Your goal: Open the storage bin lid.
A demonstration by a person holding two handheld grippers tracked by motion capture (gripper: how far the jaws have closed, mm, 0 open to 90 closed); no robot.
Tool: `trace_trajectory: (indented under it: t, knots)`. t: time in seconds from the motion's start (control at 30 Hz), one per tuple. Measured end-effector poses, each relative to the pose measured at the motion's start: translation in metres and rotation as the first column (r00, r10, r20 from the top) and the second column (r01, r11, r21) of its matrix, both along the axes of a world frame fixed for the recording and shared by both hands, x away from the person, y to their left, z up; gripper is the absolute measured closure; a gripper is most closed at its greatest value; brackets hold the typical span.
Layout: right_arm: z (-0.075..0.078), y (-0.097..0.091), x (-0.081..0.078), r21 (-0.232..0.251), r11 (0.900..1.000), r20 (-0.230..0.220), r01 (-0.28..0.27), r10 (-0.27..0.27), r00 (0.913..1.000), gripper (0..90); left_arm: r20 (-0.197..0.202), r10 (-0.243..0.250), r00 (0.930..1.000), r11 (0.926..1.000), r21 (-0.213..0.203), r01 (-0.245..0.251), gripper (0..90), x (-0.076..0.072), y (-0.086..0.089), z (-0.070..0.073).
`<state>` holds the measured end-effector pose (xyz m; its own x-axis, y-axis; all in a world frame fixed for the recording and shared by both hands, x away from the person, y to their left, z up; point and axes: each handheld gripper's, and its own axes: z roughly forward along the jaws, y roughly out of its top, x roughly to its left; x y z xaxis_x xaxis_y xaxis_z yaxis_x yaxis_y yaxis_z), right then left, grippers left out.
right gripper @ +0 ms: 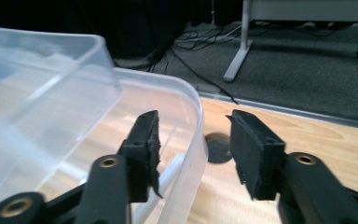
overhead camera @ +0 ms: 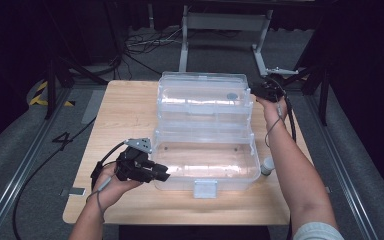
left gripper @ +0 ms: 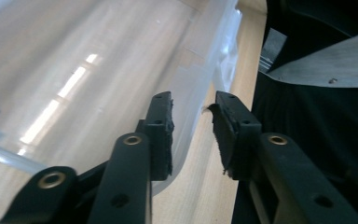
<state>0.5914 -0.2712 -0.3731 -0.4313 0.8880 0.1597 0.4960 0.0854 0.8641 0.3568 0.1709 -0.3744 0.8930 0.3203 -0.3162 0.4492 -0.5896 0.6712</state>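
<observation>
A clear plastic box stands open on the wooden table [overhead camera: 125, 107], with its base [overhead camera: 205, 167] near me and its lid [overhead camera: 205, 97] lying back behind it. My left gripper [overhead camera: 162, 176] is at the base's near left corner. Its jaws [left gripper: 191, 121] straddle the box wall [left gripper: 193, 88] with a gap at the outer pad [left gripper: 226, 135], so it is open. At the lid's far right corner is my right gripper [overhead camera: 255, 91]. Its jaws [right gripper: 193, 140] stand open on either side of the lid's rim [right gripper: 196, 126] without pressing it.
A small white cylinder [overhead camera: 267, 165] stands on the table just right of the base. The box's front latch [overhead camera: 205, 189] hangs toward me. A round grey spot [overhead camera: 232, 96] shows through the lid. Metal frame legs [overhead camera: 184, 45] and cables [overhead camera: 145, 42] lie beyond the table.
</observation>
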Motion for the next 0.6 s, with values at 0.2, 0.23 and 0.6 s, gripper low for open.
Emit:
trace_trajectory:
  t: [0.2, 0.23, 0.6]
  knots:
    - [0.021, -0.012, -0.023, -0.032, 0.9995, 0.061, 0.001, 0.001, 0.9981, 45.5, 0.022, 0.045, 0.9988, 0.9990, -0.011, -0.044, 58.7, 0.001, 0.005, 0.011]
    - [0.024, -0.015, -0.027, -0.044, 0.9990, 0.071, 0.000, 0.003, 0.9975, 44.8, 0.030, 0.057, 0.9979, 0.9984, -0.006, -0.057, 56.5, 0.002, 0.005, 0.013]
    - [0.039, -0.036, -0.089, -0.107, 0.9938, 0.151, -0.030, 0.046, 0.9875, 41.8, 0.046, 0.152, 0.9873, 0.9881, 0.014, -0.153, 42.8, 0.012, 0.025, 0.014]
